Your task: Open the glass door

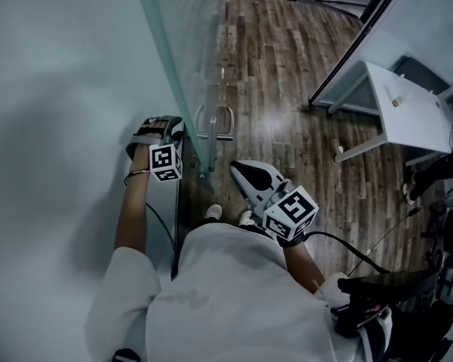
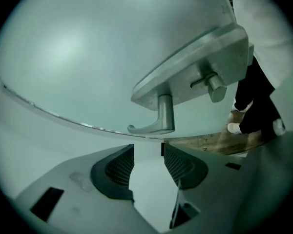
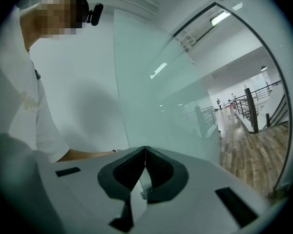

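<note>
The glass door stands edge-on in the head view, with a metal lever handle on its edge. My left gripper is on the door's left side, close to the handle. In the left gripper view the lever handle hangs from a metal lock plate just beyond the open left gripper, which holds nothing. My right gripper is on the door's right side, below the handle and apart from it. The right gripper is shut and empty, facing the glass pane.
A thumb-turn knob sticks out of the lock plate. A white desk stands to the right on the wooden floor. Black gear and cables crowd the lower right. A pale wall fills the left side.
</note>
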`<state>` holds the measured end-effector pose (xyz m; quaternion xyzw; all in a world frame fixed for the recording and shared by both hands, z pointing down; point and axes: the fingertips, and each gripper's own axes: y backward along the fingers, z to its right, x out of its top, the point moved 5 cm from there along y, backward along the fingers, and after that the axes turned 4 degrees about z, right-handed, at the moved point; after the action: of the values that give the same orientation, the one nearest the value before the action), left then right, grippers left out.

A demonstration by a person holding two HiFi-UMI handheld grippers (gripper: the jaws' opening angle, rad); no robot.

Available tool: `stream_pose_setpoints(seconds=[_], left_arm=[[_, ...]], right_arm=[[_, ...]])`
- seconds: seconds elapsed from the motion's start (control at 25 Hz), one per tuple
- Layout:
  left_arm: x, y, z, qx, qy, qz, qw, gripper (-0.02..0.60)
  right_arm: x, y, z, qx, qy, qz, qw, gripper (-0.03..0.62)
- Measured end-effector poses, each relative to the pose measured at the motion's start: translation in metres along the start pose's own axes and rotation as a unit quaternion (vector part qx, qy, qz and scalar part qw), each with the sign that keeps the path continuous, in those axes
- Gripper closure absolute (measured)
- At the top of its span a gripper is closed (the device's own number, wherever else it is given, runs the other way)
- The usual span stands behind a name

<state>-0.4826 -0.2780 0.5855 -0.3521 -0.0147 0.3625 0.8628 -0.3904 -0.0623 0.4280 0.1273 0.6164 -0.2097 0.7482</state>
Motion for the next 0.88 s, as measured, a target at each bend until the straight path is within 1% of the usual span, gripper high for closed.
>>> stream_pose_setpoints(seconds=[0.08, 0.16, 0.2, 0.28, 0.36, 0.4, 0.44, 0.48, 0.52, 0.56, 0.6, 0.64, 0.68, 0.72, 0.76, 0.8, 0.88], left_arm=[[-0.014, 0.009, 0.002, 0.018, 0.059, -0.002, 0.9981, 0.393], [-0.025, 0.021, 0.001, 0.041, 0.127, 0.000, 0.9910, 0.393], [-0.029, 0.028, 0.001, 0.052, 0.161, 0.004, 0.9856, 0.393], [-0.036, 0.039, 0.004, 0.072, 0.224, 0.014, 0.9717, 0.394], [-0.044, 0.049, 0.008, 0.088, 0.281, 0.023, 0.9555, 0.394], [-0.048, 0.055, 0.010, 0.097, 0.309, 0.028, 0.9457, 0.394], [-0.051, 0.061, 0.011, 0.109, 0.341, 0.034, 0.9330, 0.394], [-0.054, 0.068, 0.012, 0.124, 0.380, 0.044, 0.9156, 0.394], [-0.058, 0.075, 0.012, 0.144, 0.424, 0.057, 0.8923, 0.395], [-0.061, 0.083, 0.012, 0.168, 0.468, 0.070, 0.8647, 0.401], [-0.065, 0.092, 0.012, 0.192, 0.507, 0.084, 0.8362, 0.427], [-0.070, 0.101, 0.012, 0.214, 0.538, 0.095, 0.8099, 0.452], [-0.074, 0.108, 0.014, 0.232, 0.561, 0.105, 0.7877, 0.475], [-0.078, 0.114, 0.015, 0.248, 0.577, 0.112, 0.7698, 0.495], [-0.081, 0.120, 0.017, 0.262, 0.589, 0.118, 0.7557, 0.515], [-0.081, 0.126, 0.018, 0.273, 0.597, 0.123, 0.7446, 0.531], [-0.079, 0.139, 0.020, 0.289, 0.606, 0.135, 0.7288, 0.549]], right_arm=[[-0.004, -0.016, -0.001, 0.018, 0.000, -0.005, 1.000, 0.592], [-0.004, -0.030, -0.004, 0.038, 0.003, -0.008, 0.999, 0.592], [-0.003, -0.036, -0.006, 0.048, 0.004, -0.009, 0.999, 0.591], [-0.002, -0.049, -0.009, 0.067, 0.007, -0.011, 0.998, 0.591], [-0.003, -0.063, -0.011, 0.084, 0.008, -0.014, 0.996, 0.592], [-0.003, -0.069, -0.012, 0.091, 0.008, -0.016, 0.996, 0.592], [-0.003, -0.075, -0.014, 0.098, 0.008, -0.018, 0.995, 0.591], [-0.003, -0.079, -0.015, 0.105, 0.009, -0.021, 0.994, 0.591], [-0.003, -0.084, -0.016, 0.113, 0.010, -0.023, 0.993, 0.591], [-0.005, -0.089, -0.017, 0.121, 0.013, -0.027, 0.992, 0.592], [-0.006, -0.094, -0.019, 0.128, 0.015, -0.030, 0.991, 0.592], [-0.008, -0.101, -0.021, 0.134, 0.018, -0.033, 0.990, 0.592], [-0.010, -0.107, -0.023, 0.139, 0.021, -0.035, 0.989, 0.592], [-0.012, -0.113, -0.025, 0.145, 0.023, -0.038, 0.988, 0.591], [-0.015, -0.120, -0.027, 0.152, 0.027, -0.041, 0.987, 0.591], [-0.017, -0.126, -0.028, 0.158, 0.029, -0.044, 0.986, 0.591], [-0.021, -0.135, -0.031, 0.166, 0.032, -0.048, 0.984, 0.592]])
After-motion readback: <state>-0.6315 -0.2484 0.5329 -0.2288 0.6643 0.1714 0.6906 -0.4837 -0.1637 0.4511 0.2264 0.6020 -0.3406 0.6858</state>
